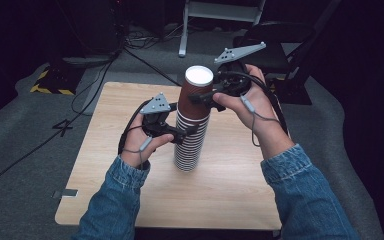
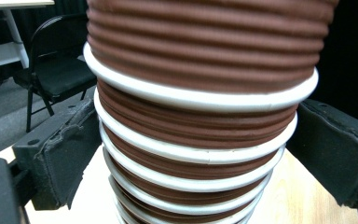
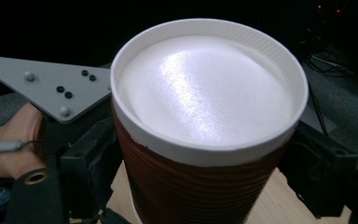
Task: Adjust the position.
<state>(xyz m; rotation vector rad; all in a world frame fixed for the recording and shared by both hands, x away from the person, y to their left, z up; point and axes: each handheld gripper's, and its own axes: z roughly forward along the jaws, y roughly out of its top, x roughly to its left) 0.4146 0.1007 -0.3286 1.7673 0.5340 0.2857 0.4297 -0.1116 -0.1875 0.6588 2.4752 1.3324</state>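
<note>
Left gripper [image 1: 186, 134]: clamped on the stack of cups [image 1: 188, 145] at mid-height, pads against the ribbed brown sides; steadies the stack on the worktop [image 1: 230, 190]. Stack of cups: upright, centre of worktop, white rims showing. Top cup [image 1: 196, 92]: upside down, white base up, seated on the stack. Right gripper [image 1: 207, 96]: closed on the top cup. Progress, judged: both grips set; lifting the top cup free remains.
</note>
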